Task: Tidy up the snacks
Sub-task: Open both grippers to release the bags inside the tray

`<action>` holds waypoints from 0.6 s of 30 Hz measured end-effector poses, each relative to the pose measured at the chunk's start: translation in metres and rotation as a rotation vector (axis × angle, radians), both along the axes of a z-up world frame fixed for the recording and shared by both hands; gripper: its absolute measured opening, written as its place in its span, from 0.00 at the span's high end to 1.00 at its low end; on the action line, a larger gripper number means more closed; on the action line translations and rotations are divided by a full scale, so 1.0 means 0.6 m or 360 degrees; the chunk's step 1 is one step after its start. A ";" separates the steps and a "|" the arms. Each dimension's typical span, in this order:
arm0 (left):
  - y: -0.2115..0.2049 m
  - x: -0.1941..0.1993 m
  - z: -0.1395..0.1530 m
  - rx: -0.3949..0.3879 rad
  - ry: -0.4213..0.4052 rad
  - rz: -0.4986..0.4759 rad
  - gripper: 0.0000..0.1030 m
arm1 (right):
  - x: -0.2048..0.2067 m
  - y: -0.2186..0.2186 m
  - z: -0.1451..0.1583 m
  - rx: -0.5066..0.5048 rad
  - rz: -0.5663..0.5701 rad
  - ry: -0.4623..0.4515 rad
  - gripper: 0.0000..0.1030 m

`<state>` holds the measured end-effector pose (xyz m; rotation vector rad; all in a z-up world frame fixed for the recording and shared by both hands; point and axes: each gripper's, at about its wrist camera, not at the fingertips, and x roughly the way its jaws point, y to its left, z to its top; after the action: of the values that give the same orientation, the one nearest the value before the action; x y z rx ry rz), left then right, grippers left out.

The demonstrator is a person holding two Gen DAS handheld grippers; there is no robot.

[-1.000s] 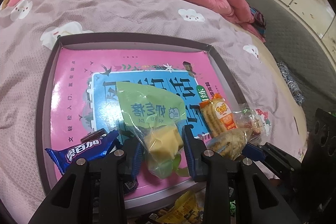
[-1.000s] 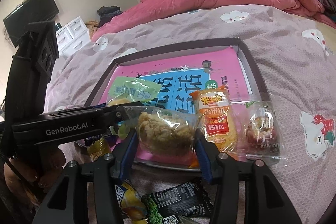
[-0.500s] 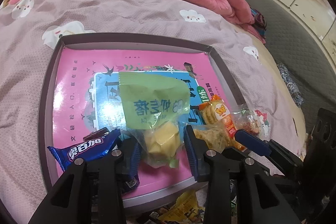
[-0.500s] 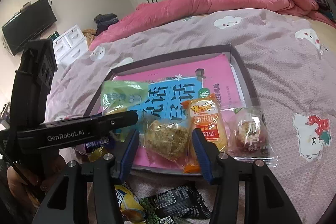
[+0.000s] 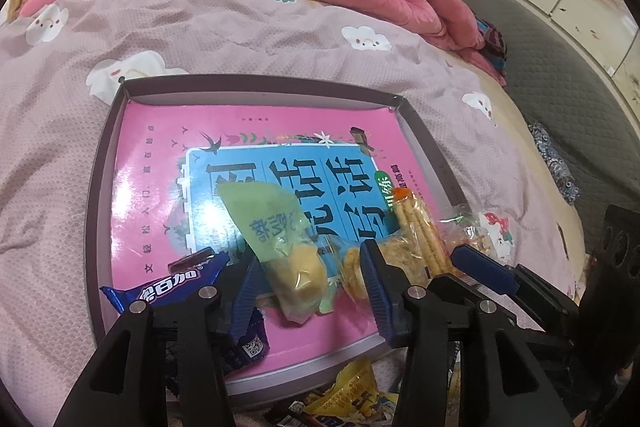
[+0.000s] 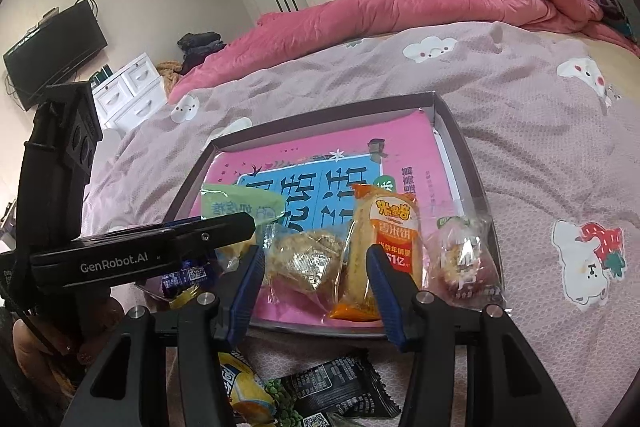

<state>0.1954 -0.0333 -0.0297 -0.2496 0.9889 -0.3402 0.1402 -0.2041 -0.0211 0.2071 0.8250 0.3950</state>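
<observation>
Left wrist view: the left tool (image 5: 308,287) is opening around the green pastry pack (image 5: 280,247), which lies in the tray (image 5: 256,85) between pads that no longer press it. The right tool (image 6: 314,283) grips the clear flaky-pastry pack (image 6: 306,261) at the tray's near edge. Five snacks are lined up; loose wrappers (image 6: 320,395) on the bed remain, so the job looks roughly half done.

"GenRobot.AI" is printed on the left gripper (image 6: 208,237); the orange snack packet (image 6: 394,239) shows "51亿".
</observation>
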 end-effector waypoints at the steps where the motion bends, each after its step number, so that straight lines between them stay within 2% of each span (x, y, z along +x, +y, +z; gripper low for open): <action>1: 0.001 0.000 0.002 0.0000 -0.0001 0.0002 0.49 | 0.000 0.000 0.000 -0.0003 -0.0002 -0.0003 0.49; 3: 0.004 -0.001 0.006 -0.0013 -0.0003 0.0007 0.43 | -0.001 -0.001 0.003 -0.0006 -0.0007 -0.0015 0.49; 9: 0.013 -0.006 0.021 -0.0020 -0.0028 0.0035 0.39 | -0.003 -0.003 0.010 -0.0017 -0.0026 -0.0043 0.48; 13: 0.022 -0.011 0.032 -0.0030 -0.0047 0.0064 0.37 | -0.004 -0.004 0.012 -0.0034 -0.0038 -0.0057 0.44; 15: 0.025 -0.012 0.037 -0.0023 -0.0058 0.0075 0.30 | -0.005 -0.004 0.014 -0.0047 -0.0042 -0.0064 0.44; 18: 0.028 -0.018 0.046 0.0013 -0.0089 0.0089 0.28 | -0.006 -0.006 0.017 -0.0044 -0.0049 -0.0074 0.43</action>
<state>0.1843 -0.0166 -0.0023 -0.2584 0.9267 -0.2907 0.1363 -0.2074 -0.0107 0.1840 0.7805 0.3583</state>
